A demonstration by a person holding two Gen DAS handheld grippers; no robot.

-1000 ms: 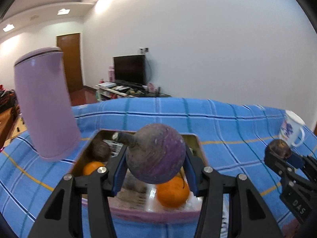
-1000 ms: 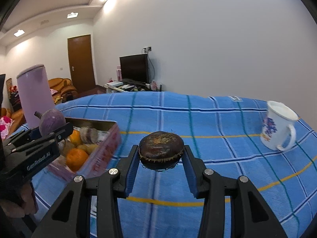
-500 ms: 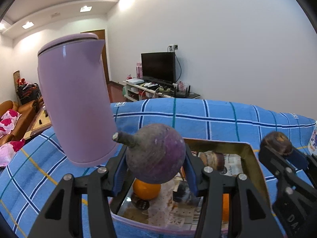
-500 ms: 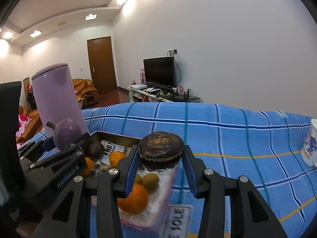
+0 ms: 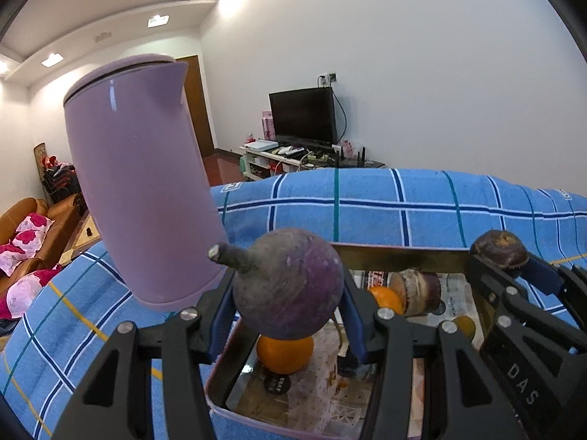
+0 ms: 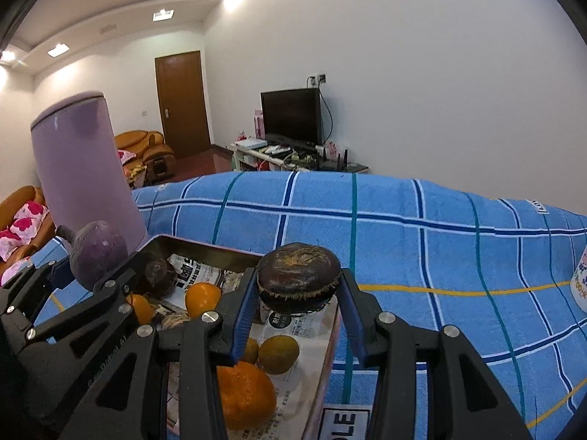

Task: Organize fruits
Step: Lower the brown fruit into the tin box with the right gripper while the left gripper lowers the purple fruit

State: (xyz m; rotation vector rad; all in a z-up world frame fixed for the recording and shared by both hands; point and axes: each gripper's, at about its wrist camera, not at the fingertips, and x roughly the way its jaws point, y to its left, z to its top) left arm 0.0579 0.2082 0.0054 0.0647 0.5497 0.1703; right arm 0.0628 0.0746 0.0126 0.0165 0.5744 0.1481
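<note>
While a tall lilac kettle [image 5: 143, 198] is seen at the left on the blue checked cloth [image 6: 403, 227], a purple stemmed fruit [image 5: 290, 286] is clamped by the left gripper [image 5: 290, 315] above the box [image 6: 205, 247] of oranges [image 6: 242, 392]. A dark brown fruit [image 6: 298, 277] is gripped by the right gripper [image 6: 299, 326] over the box's right side. A mug [image 6: 580, 278] is cut off at the right edge.

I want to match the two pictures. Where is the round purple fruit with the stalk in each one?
Left wrist view: the purple fruit sits centre, gripped by the left gripper, above the box.
Right wrist view: it is at the left, in front of the lilac kettle.
Shared landmark: the kettle.
</note>
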